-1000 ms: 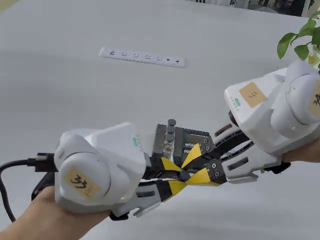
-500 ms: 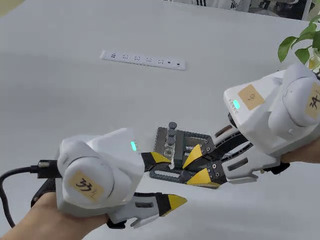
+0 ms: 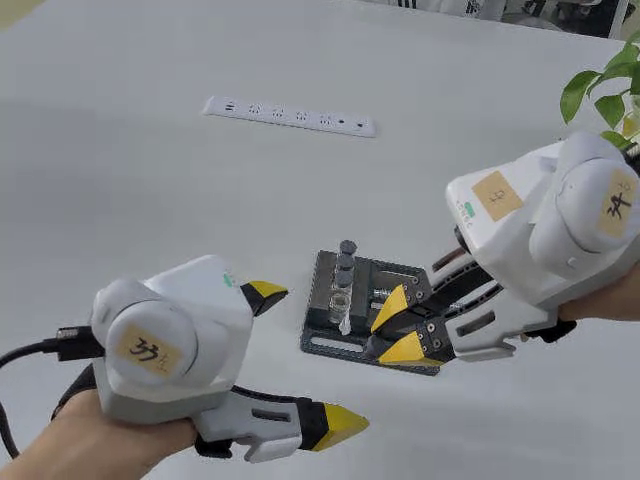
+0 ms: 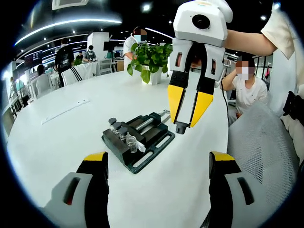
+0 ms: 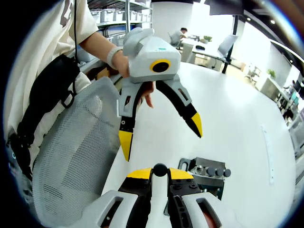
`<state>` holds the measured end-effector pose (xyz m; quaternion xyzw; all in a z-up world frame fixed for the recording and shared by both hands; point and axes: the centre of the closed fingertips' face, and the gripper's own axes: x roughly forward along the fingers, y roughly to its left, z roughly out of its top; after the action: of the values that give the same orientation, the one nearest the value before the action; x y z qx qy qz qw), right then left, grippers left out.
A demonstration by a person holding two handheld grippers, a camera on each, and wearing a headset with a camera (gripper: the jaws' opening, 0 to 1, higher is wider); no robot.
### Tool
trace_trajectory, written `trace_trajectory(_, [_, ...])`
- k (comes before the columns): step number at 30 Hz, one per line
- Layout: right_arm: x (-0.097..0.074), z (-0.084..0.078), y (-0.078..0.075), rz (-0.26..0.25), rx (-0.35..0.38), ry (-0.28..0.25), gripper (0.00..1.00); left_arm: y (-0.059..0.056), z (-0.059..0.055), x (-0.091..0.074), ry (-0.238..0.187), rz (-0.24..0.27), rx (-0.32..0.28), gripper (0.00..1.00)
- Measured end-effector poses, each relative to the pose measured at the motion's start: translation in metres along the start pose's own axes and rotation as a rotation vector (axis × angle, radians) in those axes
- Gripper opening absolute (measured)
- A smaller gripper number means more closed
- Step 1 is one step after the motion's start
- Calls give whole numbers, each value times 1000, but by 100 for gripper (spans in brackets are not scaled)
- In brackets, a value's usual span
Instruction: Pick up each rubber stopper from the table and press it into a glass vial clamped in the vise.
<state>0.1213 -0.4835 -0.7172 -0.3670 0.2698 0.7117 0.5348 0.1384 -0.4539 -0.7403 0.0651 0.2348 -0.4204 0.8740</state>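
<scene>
Left tool [image 3: 306, 355] cleared vise [image 3: 316, 346] (power strip [image 3: 290, 115], seemingly, beyond).

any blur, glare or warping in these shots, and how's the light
Head view: soft even light, faint shadows on the table, vise sharp. Left gripper view: fisheye bends the table edge; ceiling strips glare. Right gripper view: same bending, bright windows wash out the upper right, rubber stopper close to the lens, slightly soft.

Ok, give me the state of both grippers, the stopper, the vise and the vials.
left gripper: open, empty.
right gripper: shut on rubber stopper.
rubber stopper: pinched at the gripper's tips.
vise: closed, clamping.
stoppered vials: three, clamped upright.
open vial: clamped upright, no stopper yet.
</scene>
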Motion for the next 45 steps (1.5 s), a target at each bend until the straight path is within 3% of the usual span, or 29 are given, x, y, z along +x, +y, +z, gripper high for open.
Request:
trace_trajectory(4, [1, -3, -7, 0, -13, 18, 7, 7, -1, 0, -9, 33, -8, 99])
trace_trajectory(13, [3, -12, -25, 9, -45, 79, 7, 13, -8, -1, 1, 45, -27, 99])
trace_trajectory(24, [5, -12, -60, 22, -167, 192, 6, 18, -17, -4, 6, 59, -49, 97])
trace_trajectory(36, [23, -18, -68, 84, -306, 308, 6, 19, -22, -8, 13, 67, -60, 95])
trace_trajectory(45, [30, -20, -74, 115, -400, 345, 6, 19, -24, -10, 18, 80, -70, 93])
